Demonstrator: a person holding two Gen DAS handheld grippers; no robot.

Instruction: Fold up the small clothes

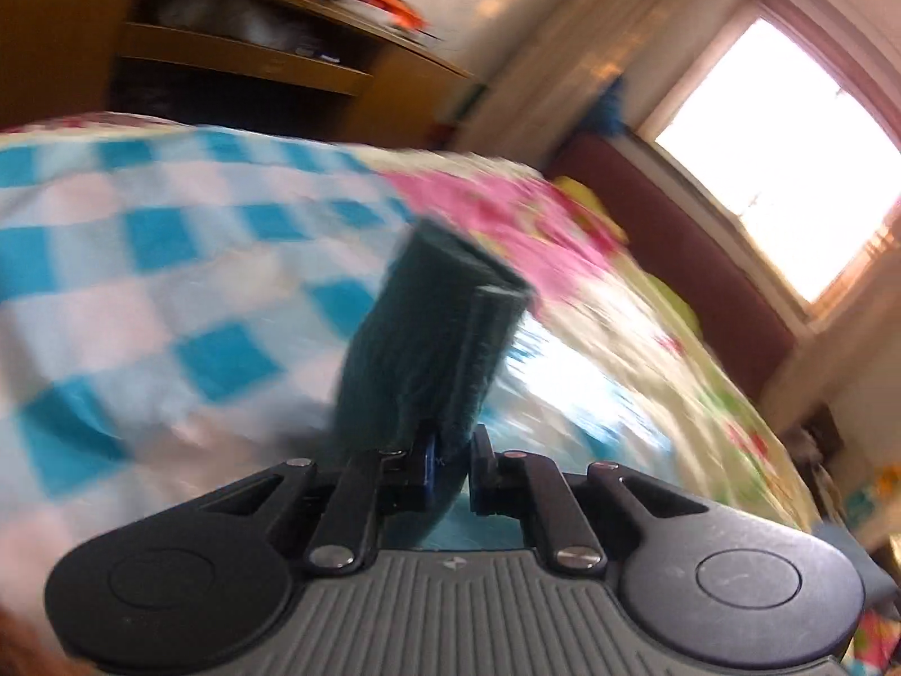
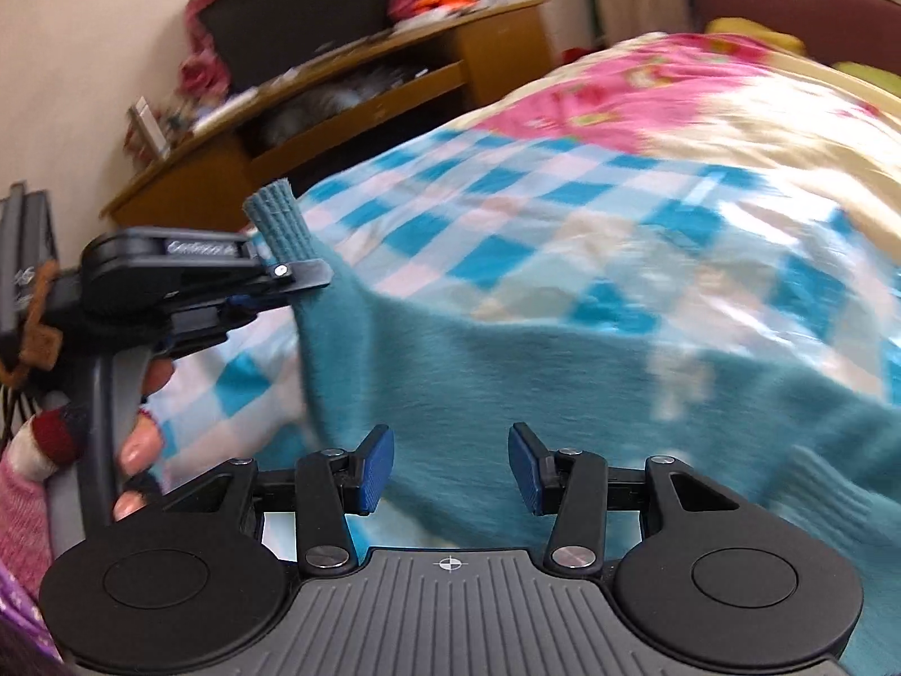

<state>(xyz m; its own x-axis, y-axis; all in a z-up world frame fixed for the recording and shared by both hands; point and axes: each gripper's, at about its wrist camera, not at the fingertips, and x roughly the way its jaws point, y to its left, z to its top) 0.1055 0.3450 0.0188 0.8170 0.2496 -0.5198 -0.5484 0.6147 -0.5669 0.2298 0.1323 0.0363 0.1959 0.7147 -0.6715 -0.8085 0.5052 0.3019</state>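
**Left claw clamped on teal garment; right claw apart above it**

Nearest the right wrist lens: right gripper (image 2: 450, 465), its blue pads (image 2: 376, 467) spread apart, nothing between them. Directly beyond the pads lies the teal garment (image 2: 507, 388), a fuzzy knit draped over the checked blanket (image 2: 535, 208) on the bed.

Left gripper (image 1: 447, 459) has its jaws together, pinching a ribbed end of the garment (image 1: 439, 332); in the right view that end sticks up past the claw (image 2: 279, 276), left of and farther out than the right gripper.

Key relation: from the pinched end the garment's long axis runs down and to the right, passing under the right gripper. Judgement: the right claw is the nearer one to the free end, which trails toward the lower right of that view.

Unclear:
- Garment type not determinable; far end cut off at frame edge.
- Both views motion-blurred; fold lines not readable.
- The garment's contact with the blanket beneath the right gripper is hidden.
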